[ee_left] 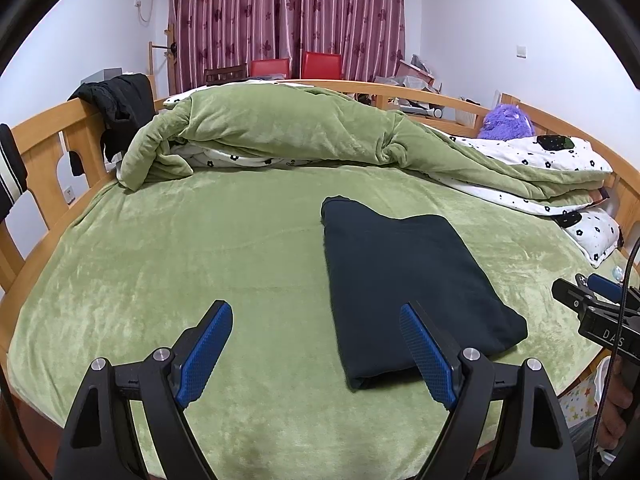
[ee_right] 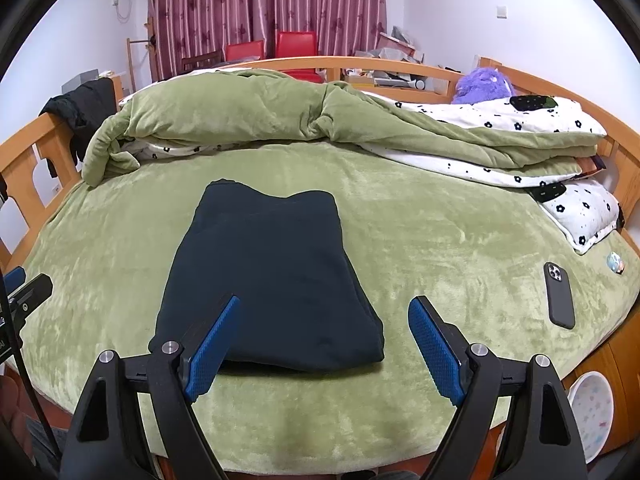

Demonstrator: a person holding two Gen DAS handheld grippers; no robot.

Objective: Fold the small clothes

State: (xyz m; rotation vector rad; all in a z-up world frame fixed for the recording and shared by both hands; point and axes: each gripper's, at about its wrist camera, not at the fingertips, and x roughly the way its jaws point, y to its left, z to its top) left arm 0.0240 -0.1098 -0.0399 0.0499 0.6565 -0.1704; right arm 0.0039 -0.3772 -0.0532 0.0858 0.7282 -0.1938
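Note:
A dark navy garment (ee_left: 404,280) lies folded into a thick rectangle on the green plush bedsheet (ee_left: 200,248). My left gripper (ee_left: 316,310) stands open near the bed's front edge, its right finger overlapping the fold's near left corner, with nothing between the blue pads. In the right wrist view the same garment (ee_right: 272,272) sits just ahead of my right gripper (ee_right: 324,306), which is open and holds nothing; the garment's near right corner lies between its fingers. The right gripper also shows at the far right of the left wrist view (ee_left: 592,292).
A rolled green duvet (ee_left: 288,132) and a white flowered quilt (ee_right: 500,128) fill the back of the bed. A black phone (ee_right: 559,295) lies at the right. A wooden rail (ee_left: 44,148) with black clothes over it runs along the left. A purple plush toy (ee_right: 484,84) sits far right.

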